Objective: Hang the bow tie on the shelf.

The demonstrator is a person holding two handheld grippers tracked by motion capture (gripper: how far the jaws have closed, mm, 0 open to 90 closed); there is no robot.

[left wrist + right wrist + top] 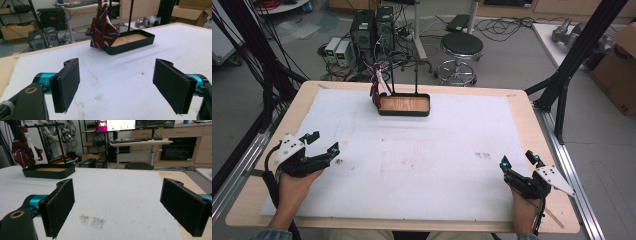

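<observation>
Both grippers rest near the table's front edge, the left gripper (323, 144) and right gripper (519, 161) each with jaws spread and nothing between them. Well beyond them, the red striped tie (376, 86) hangs from the rack (404, 66) over the black tray (404, 113), untouched. Judging by this, the hanging looks done, with 0 steps evidently left.
</observation>
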